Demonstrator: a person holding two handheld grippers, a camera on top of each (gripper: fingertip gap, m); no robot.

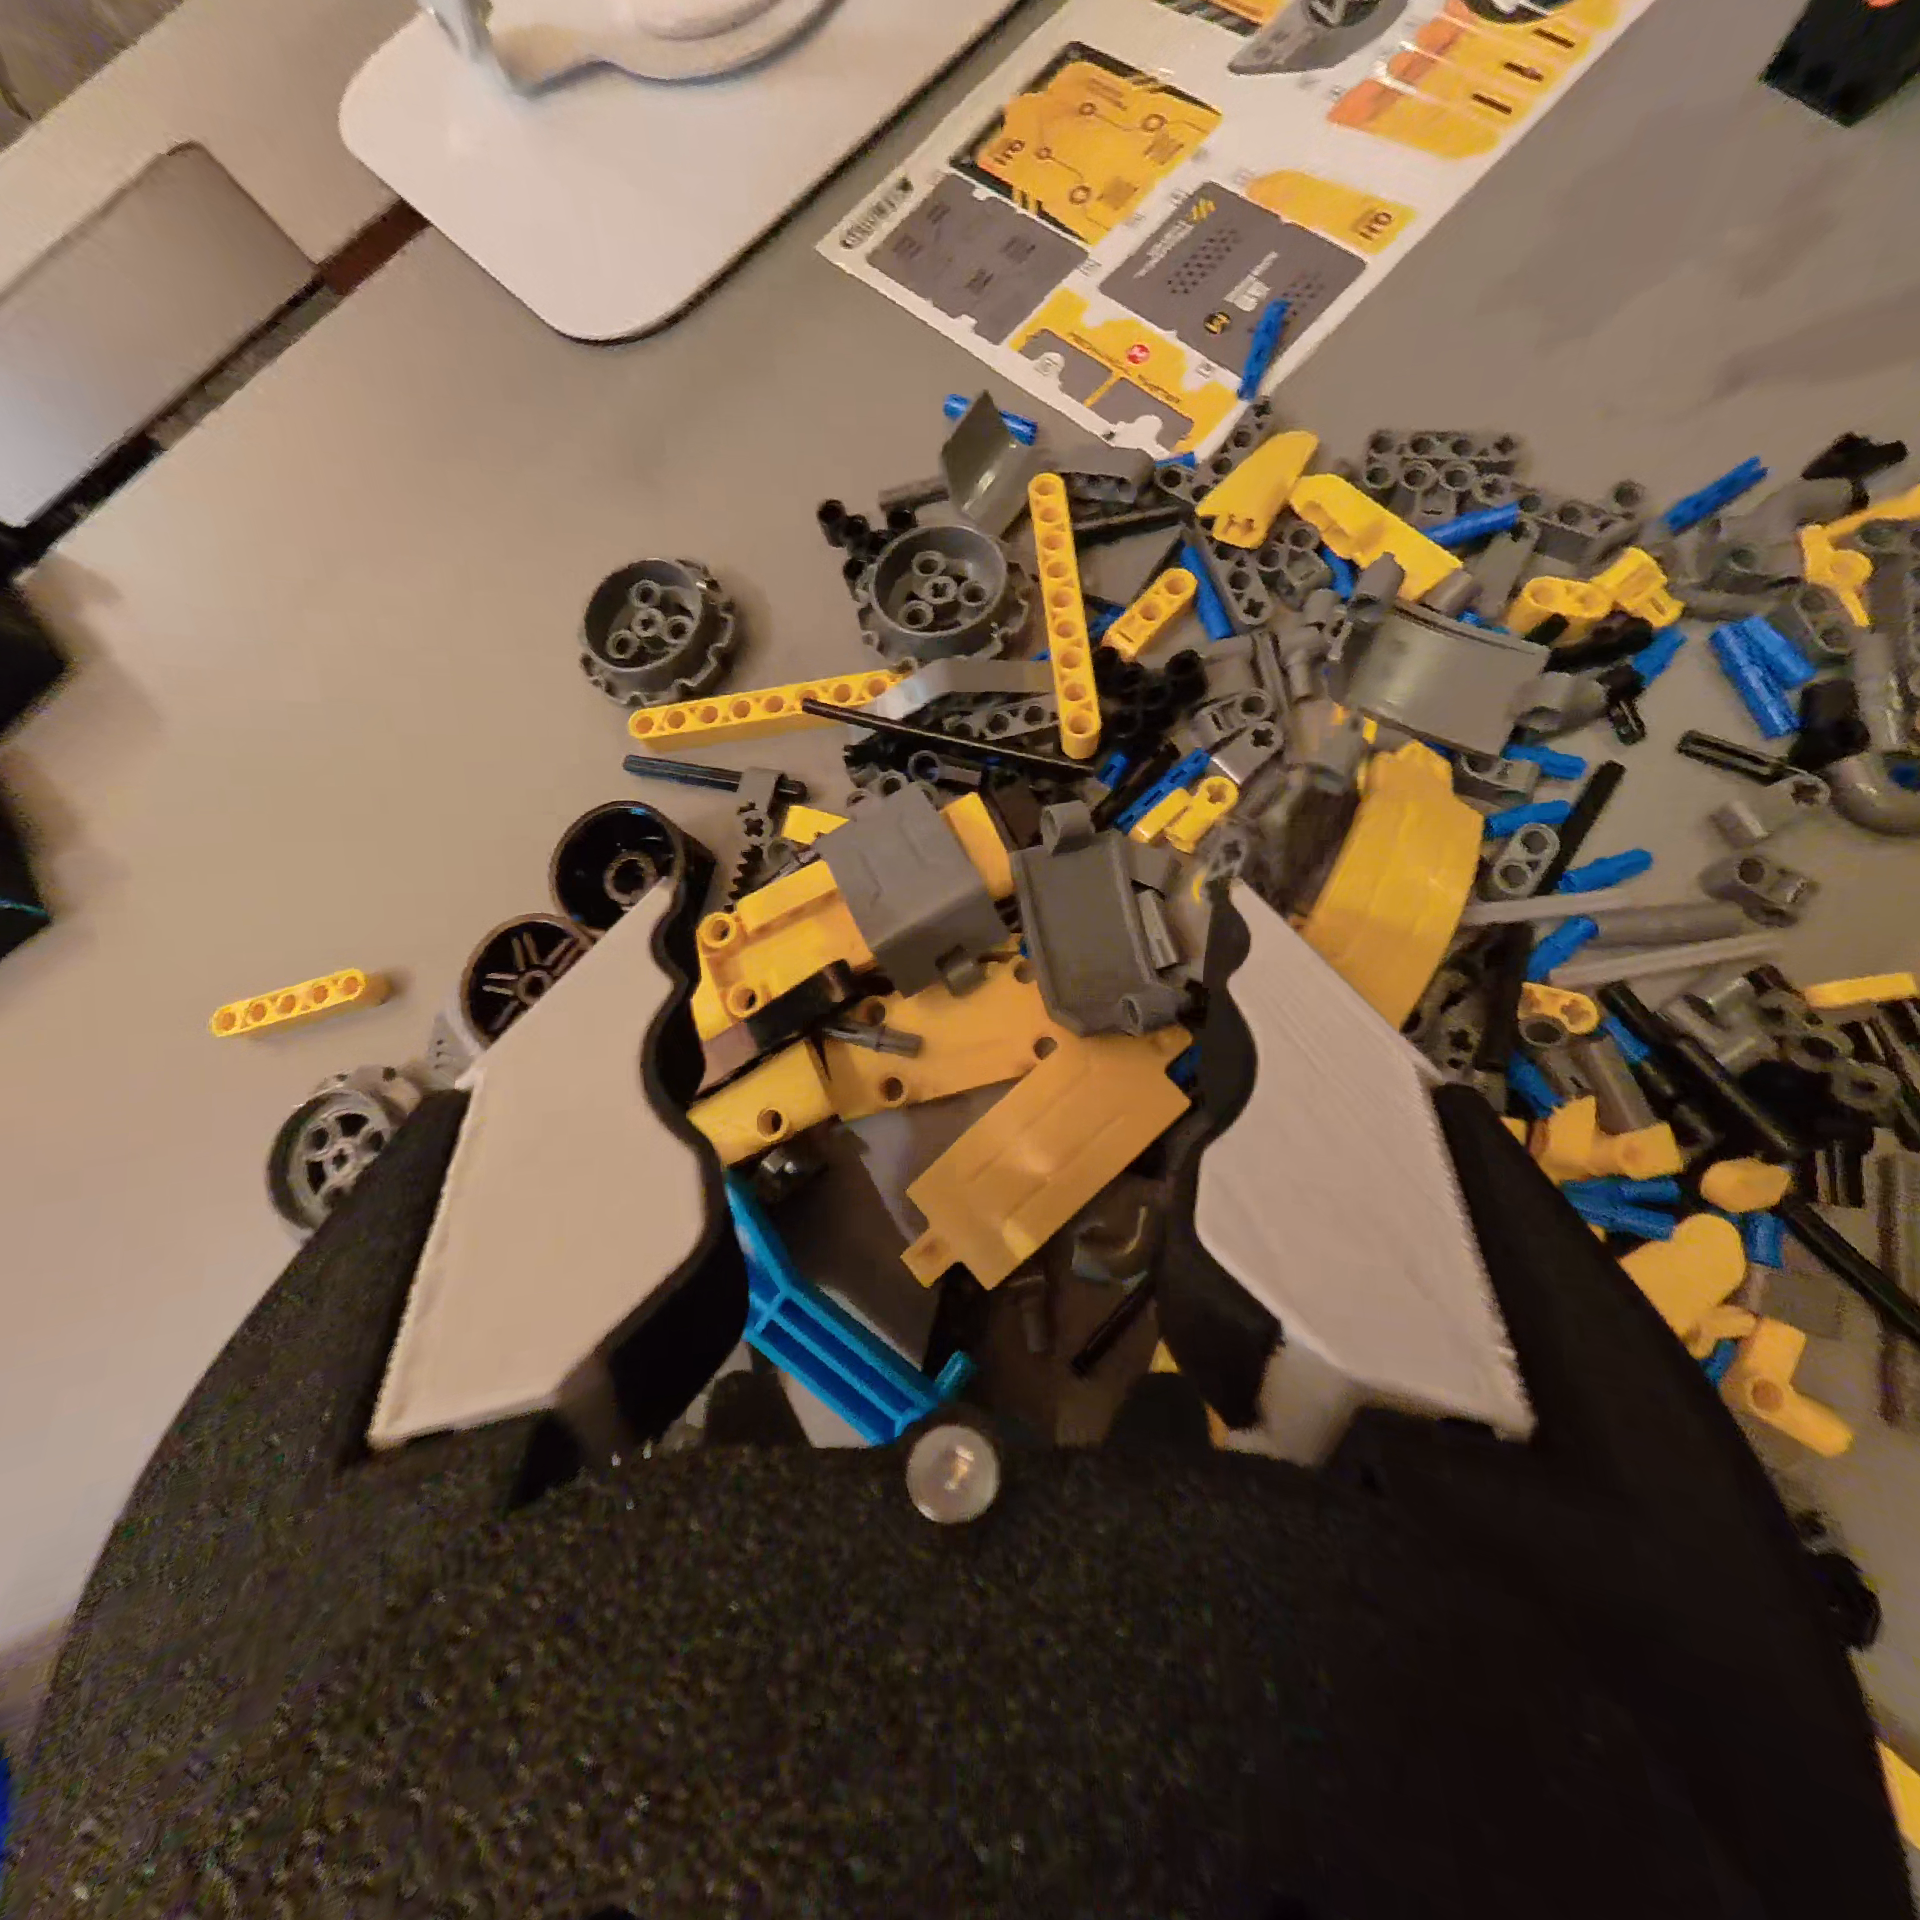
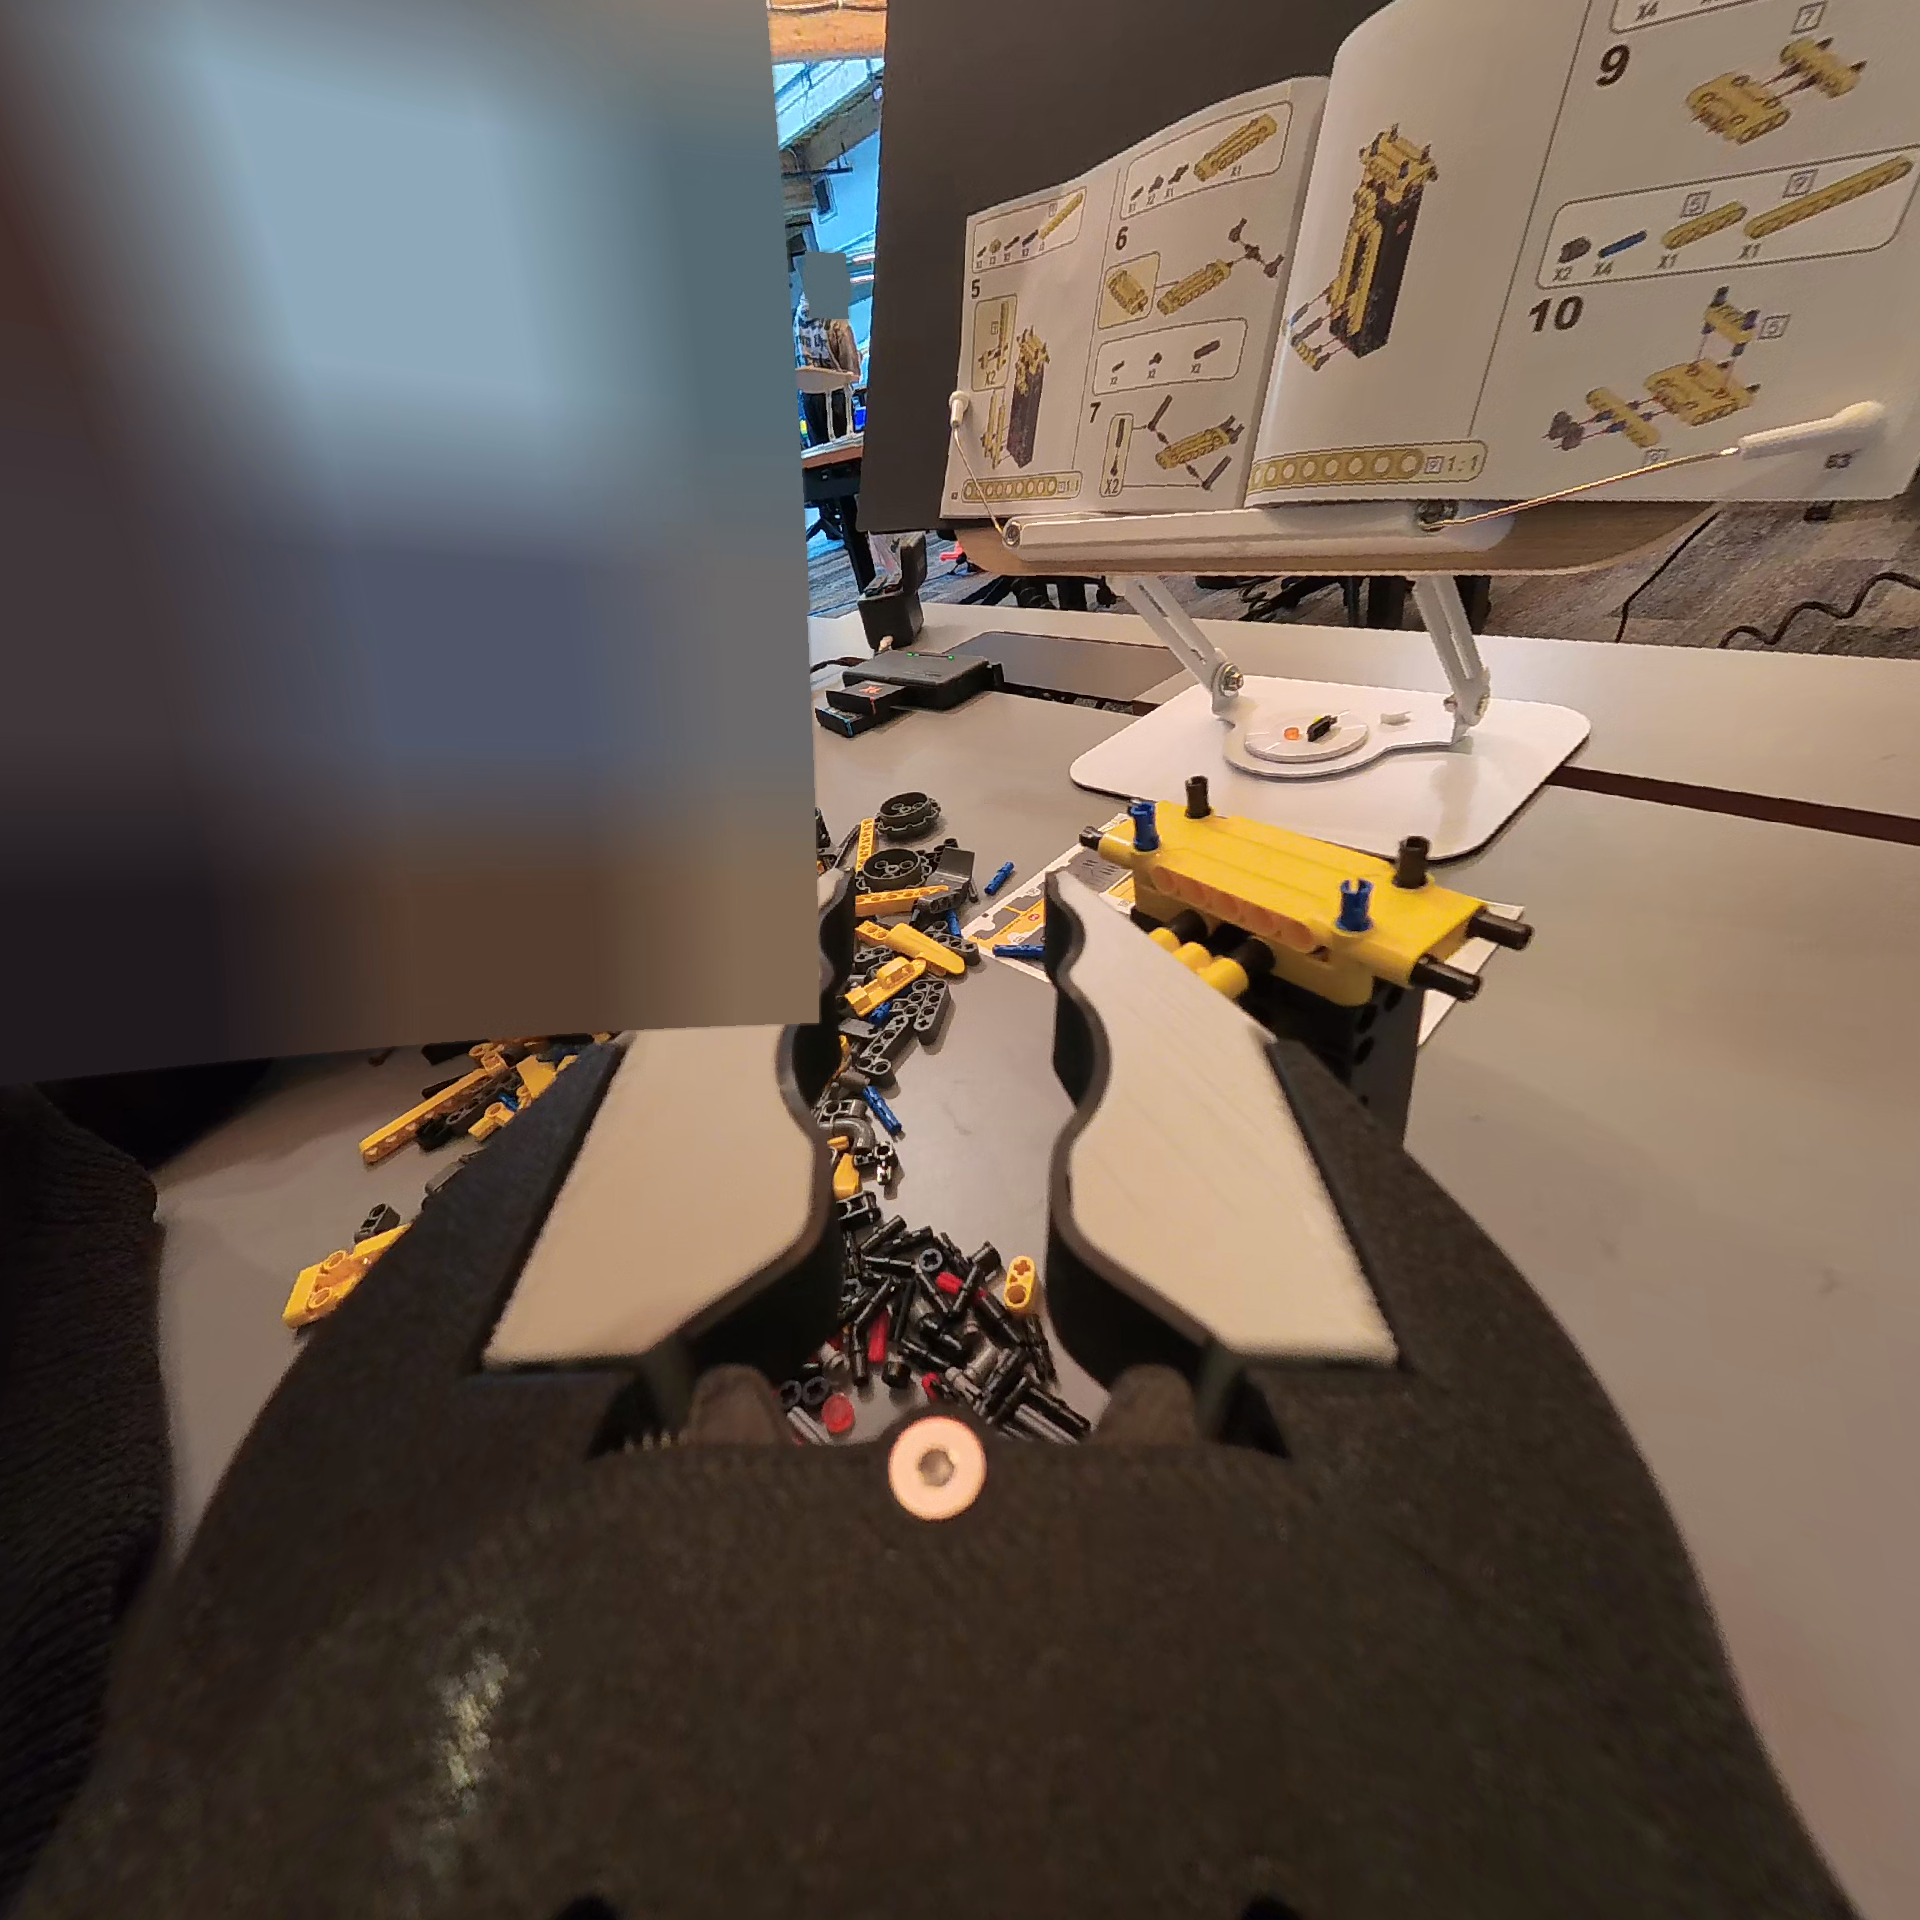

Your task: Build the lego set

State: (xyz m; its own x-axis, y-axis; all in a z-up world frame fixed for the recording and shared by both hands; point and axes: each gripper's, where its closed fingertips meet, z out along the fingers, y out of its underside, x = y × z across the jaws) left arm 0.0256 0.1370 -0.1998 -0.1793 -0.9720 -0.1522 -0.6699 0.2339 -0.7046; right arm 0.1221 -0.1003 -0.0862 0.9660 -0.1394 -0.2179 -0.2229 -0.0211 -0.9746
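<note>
Your left gripper (image 1: 945, 914) wide, empty, over brick pile (image 1: 1247, 727) mid-counter. Your right gripper (image 2: 945, 914) wide, empty, above black pins (image 2: 935, 1320); yellow assembly (image 2: 1288, 904) just beside, knock risk.

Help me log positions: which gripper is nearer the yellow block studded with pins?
Right. The right gripper hangs open just beside the yellow pinned block; the left gripper is open over the loose parts pile, block unseen there.

A: Left wrist view, from close above: it faces steeply down onto the brick pile (image 1: 1195, 790) on the grey table (image 1: 395, 644).

B: Right wrist view sits low, facing level toward the book stand (image 2: 1330, 748). Both share the pile and table.
</note>
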